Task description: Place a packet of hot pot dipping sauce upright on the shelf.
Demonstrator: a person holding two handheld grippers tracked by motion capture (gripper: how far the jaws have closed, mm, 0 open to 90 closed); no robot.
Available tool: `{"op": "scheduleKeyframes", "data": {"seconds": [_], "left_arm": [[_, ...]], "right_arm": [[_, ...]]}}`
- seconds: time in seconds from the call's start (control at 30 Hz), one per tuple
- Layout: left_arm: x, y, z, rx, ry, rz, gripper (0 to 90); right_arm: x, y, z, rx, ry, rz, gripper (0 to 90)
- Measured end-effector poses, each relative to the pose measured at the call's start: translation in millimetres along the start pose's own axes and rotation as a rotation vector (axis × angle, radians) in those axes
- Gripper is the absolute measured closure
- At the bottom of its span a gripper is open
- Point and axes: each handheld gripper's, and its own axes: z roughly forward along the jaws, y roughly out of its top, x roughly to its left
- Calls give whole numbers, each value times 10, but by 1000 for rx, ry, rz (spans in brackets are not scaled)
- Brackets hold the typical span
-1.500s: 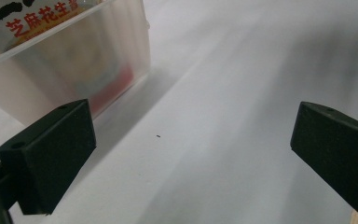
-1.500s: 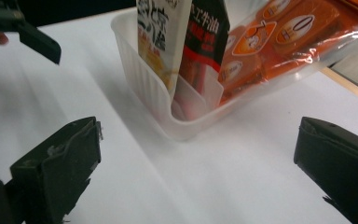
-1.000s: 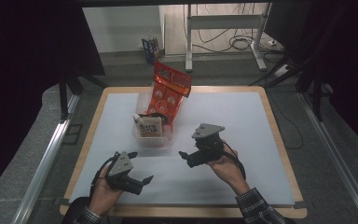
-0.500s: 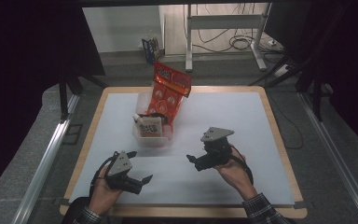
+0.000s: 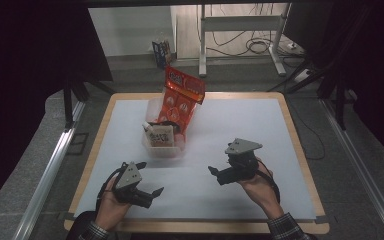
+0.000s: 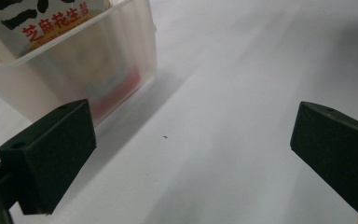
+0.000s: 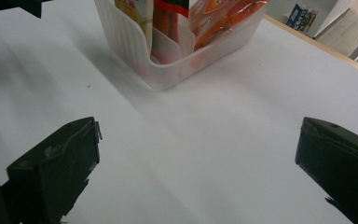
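A clear plastic bin (image 5: 150,145) stands on the white mat left of centre. A tall orange snack bag (image 5: 182,100) leans out of its back and a beige packet with dark lettering (image 5: 160,135) stands at its front. My left gripper (image 5: 150,192) is held low near the front left, open, jaws wide apart with nothing between them. The bin's corner (image 6: 88,70) shows just beyond its left jaw. My right gripper (image 5: 215,172) hovers at the front right, open and empty, facing the bin (image 7: 168,70), which lies well ahead of it.
The white mat (image 5: 240,130) covers a wooden-edged table (image 5: 300,150). Beyond the far edge are a small blue box (image 5: 161,50) on the floor, metal stand legs and cables. An aluminium rail (image 5: 50,170) runs along the left side.
My right gripper has drawn back from beside the bin toward the front right of the mat. The left gripper has barely moved.
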Motion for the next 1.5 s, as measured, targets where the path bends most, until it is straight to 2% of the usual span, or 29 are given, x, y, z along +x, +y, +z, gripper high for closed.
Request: {"op": "scheduleKeyframes", "data": {"seconds": [0.3, 0.57, 0.97, 1.23, 1.5], "left_arm": [[-2, 0, 1, 1, 2, 1, 0], [-6, 1, 5, 3, 3, 3, 0], [-17, 0, 22, 20, 3, 16, 0], [-29, -3, 37, 32, 2, 27, 0], [-35, -2, 45, 39, 2, 33, 0]], "right_arm": [[-16, -118, -97, 6, -26, 12, 0], [-54, -246, -218, -8, -38, 40, 0], [-142, -514, -362, 5, -78, 86, 0], [-186, -766, -408, 49, -117, 110, 0], [-235, -898, -401, 86, -118, 155, 0]]}}
